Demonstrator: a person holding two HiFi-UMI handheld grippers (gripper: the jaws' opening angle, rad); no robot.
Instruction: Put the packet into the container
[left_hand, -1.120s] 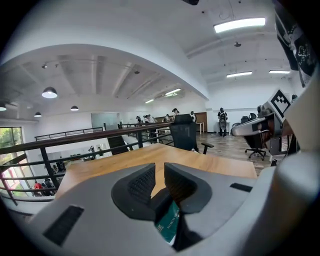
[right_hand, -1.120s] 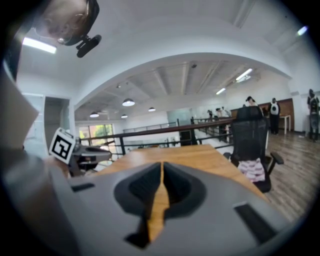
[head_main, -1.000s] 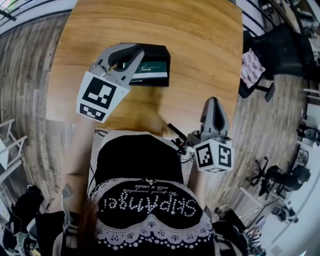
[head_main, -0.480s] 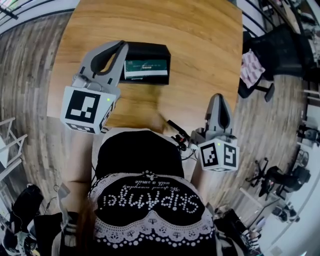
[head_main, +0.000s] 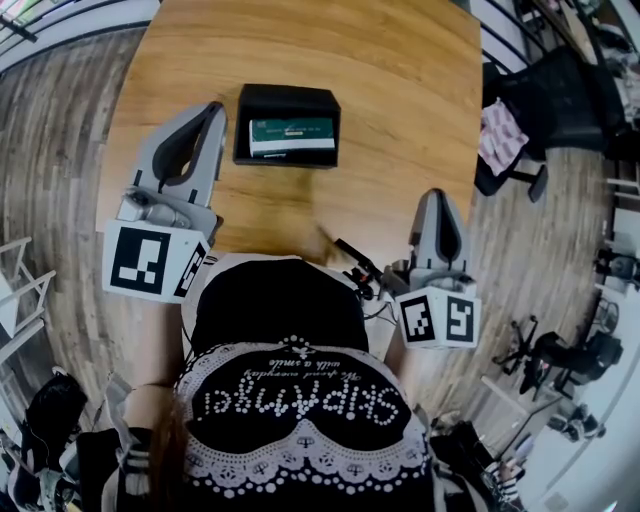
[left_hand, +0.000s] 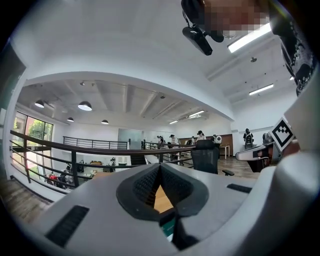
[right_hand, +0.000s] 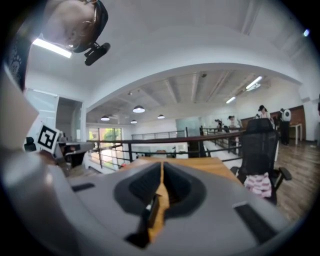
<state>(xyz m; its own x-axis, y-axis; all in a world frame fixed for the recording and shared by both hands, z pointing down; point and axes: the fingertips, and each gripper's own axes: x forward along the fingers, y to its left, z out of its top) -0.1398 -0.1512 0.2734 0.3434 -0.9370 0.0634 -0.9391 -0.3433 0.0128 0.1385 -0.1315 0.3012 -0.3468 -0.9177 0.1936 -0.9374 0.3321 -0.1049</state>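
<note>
The green and white packet (head_main: 292, 135) lies flat inside the black container (head_main: 286, 100) on the round wooden table (head_main: 390, 90). My left gripper (head_main: 212, 108) hovers to the left of the container, apart from it, shut and holding nothing. In the left gripper view its jaws (left_hand: 160, 167) meet, with a sliver of the green packet (left_hand: 168, 227) low behind them. My right gripper (head_main: 432, 196) hangs near the table's front right edge, shut and empty; in the right gripper view its jaws (right_hand: 161, 165) touch over the tabletop (right_hand: 200, 165).
A black office chair (head_main: 540, 100) with a pink cloth (head_main: 503, 135) on it stands right of the table. Dark cables (head_main: 358, 270) lie at the table's near edge, by the person's body. Wood floor (head_main: 50, 150) surrounds the table.
My left gripper has drawn back from over the container, leftward and toward the person, leaving the packet inside. The right gripper has barely shifted.
</note>
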